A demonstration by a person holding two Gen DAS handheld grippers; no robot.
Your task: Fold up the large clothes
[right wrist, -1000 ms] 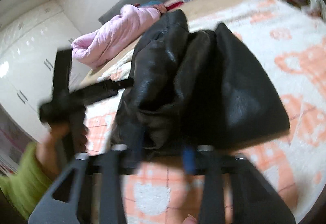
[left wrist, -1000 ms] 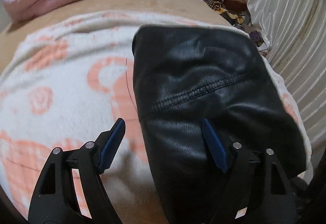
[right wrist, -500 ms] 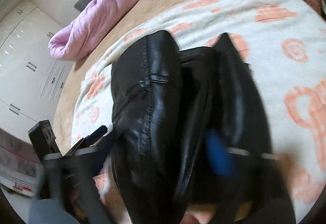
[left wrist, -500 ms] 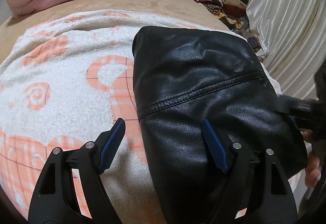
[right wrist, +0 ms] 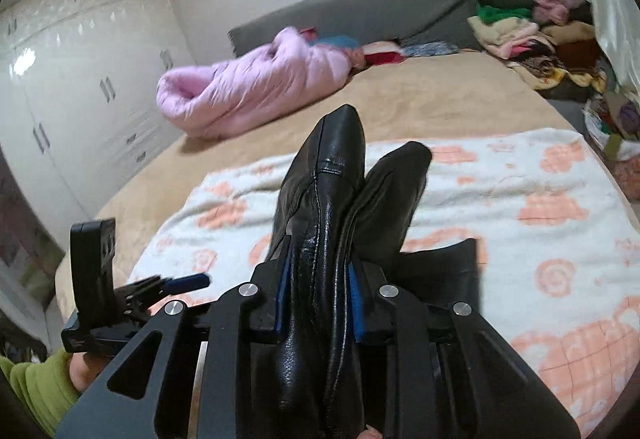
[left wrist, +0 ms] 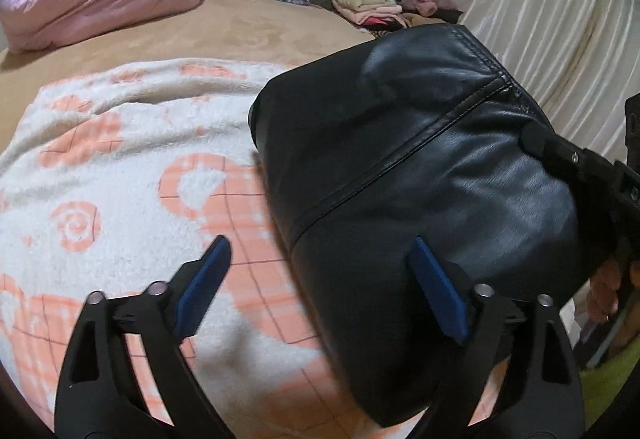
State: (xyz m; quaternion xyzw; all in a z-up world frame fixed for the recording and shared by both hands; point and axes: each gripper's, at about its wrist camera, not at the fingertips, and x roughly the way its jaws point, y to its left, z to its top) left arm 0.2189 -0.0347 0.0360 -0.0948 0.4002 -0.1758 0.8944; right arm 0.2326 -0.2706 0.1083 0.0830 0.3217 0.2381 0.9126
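The black leather jacket (right wrist: 320, 239), flat on the blanket (left wrist: 100, 179) a second ago, now hangs bunched above it, lifted on its right side. The right claw (right wrist: 318, 303) is closing on its folds; the left claw (left wrist: 316, 287) is opening, its pads clear of the leather.

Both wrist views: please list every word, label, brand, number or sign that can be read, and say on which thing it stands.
None: no readable text in either view.
black leather jacket: only seams, no label showing.
white blanket: orange shapes and grid lines, no letters.
pile of folded clothes: too small and blurred to read any print.
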